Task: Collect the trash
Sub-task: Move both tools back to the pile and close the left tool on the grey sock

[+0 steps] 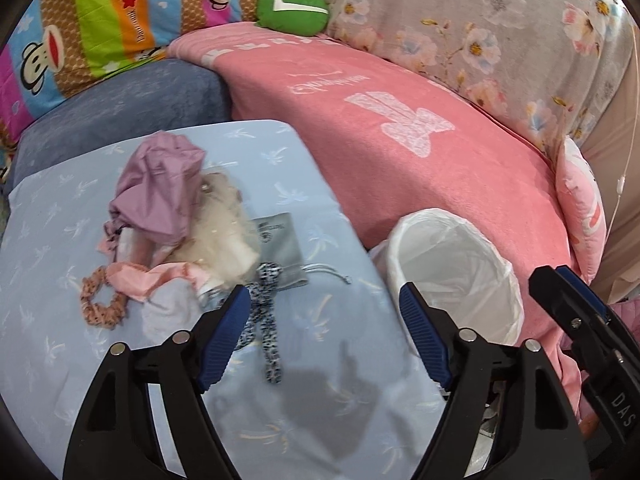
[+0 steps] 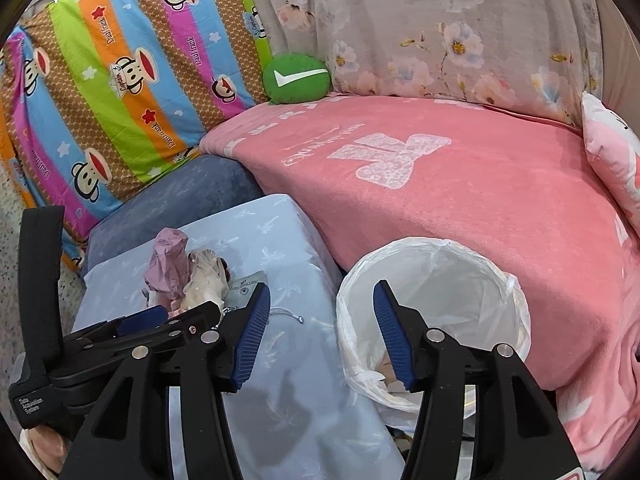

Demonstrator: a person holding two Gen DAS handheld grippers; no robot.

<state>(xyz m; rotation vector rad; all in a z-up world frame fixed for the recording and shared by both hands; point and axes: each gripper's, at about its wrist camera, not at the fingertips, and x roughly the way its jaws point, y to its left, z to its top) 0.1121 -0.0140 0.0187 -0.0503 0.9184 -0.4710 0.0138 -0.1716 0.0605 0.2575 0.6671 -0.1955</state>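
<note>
I hold the left tool (image 1: 322,334) and right tool (image 2: 320,334) wide apart, both empty. The bin (image 2: 516,304) stands just below the right tool. Farther left, the trash pile (image 1: 172,208) lies on the tabletop (image 1: 52,240). Next step, in my judgement: left tool reaches the pile.

Trash pile (image 1: 176,216) on table (image 1: 60,208); lined bin (image 1: 456,264) right of table, blanket (image 1: 420,160) behind
</note>
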